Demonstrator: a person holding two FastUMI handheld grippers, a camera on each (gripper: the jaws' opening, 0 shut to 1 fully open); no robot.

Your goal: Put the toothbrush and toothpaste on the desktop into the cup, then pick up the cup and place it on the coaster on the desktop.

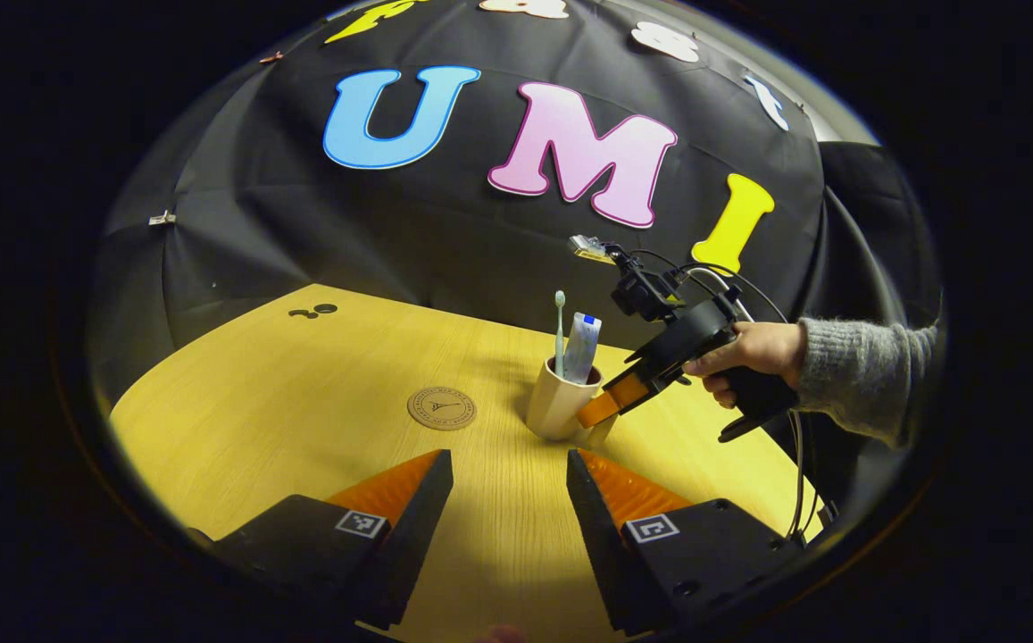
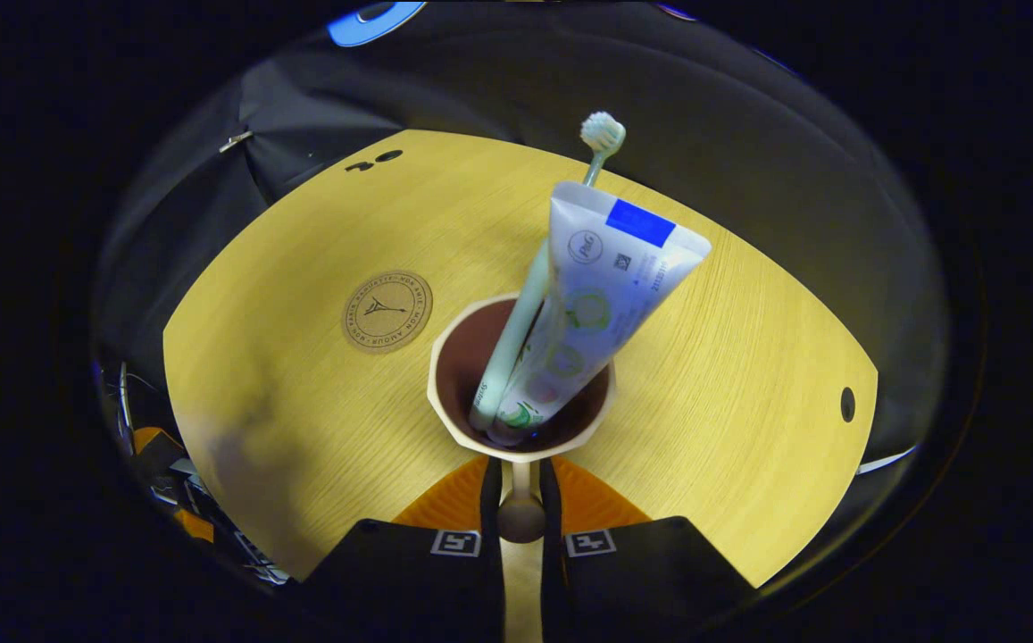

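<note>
A cream cup [image 1: 557, 402] stands on the wooden desktop [image 1: 302, 420], with a pale green toothbrush [image 1: 560, 329] and a white toothpaste tube [image 1: 582, 348] upright inside it. In the right gripper view the cup [image 2: 445, 393] is seen from above, the toothbrush [image 2: 516, 330] and the toothpaste tube [image 2: 596, 295] leaning in it. My right gripper [image 2: 520, 500] is shut on the cup's handle [image 2: 521, 513]. From the left gripper view that right gripper [image 1: 601, 411] reaches the cup from the right, held by a hand. My left gripper [image 1: 509, 487] hovers open over the near desktop. A round coaster [image 1: 441, 408] lies left of the cup.
The grey sleeve [image 1: 864, 375] and cables come in from the right. Small dark holes [image 1: 312, 312] mark the far left of the desktop; another hole [image 2: 847, 404] sits near its right edge. Bare wood surrounds the coaster [image 2: 387, 311].
</note>
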